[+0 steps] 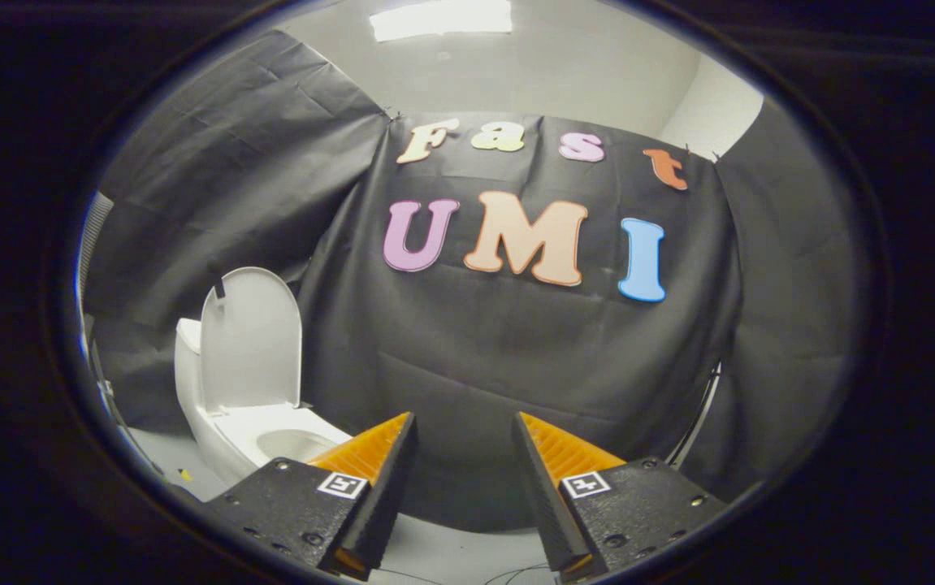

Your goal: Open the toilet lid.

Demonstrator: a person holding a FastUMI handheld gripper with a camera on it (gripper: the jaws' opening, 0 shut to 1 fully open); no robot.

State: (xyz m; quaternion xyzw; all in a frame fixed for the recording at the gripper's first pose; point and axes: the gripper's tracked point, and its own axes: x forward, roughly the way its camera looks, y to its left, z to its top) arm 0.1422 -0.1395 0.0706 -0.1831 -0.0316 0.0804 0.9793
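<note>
A white toilet (215, 422) stands off to the left of my fingers, against the black cloth wall. Its lid (252, 337) stands upright, leaning back toward the tank (187, 357), and the seat and bowl opening (292, 443) lie uncovered below it. My gripper (463, 422) is open, with a wide gap and nothing between the fingers. The left finger (370, 455) overlaps the front edge of the toilet seat in the view, but the toilet is some way beyond it. The gripper points at the cloth wall, to the right of the toilet.
Black cloth walls (516, 349) close the booth ahead and on both sides. A pale floor (451, 552) shows below the fingers, with thin cables lying on it. A curved pole (703, 414) runs along the right cloth.
</note>
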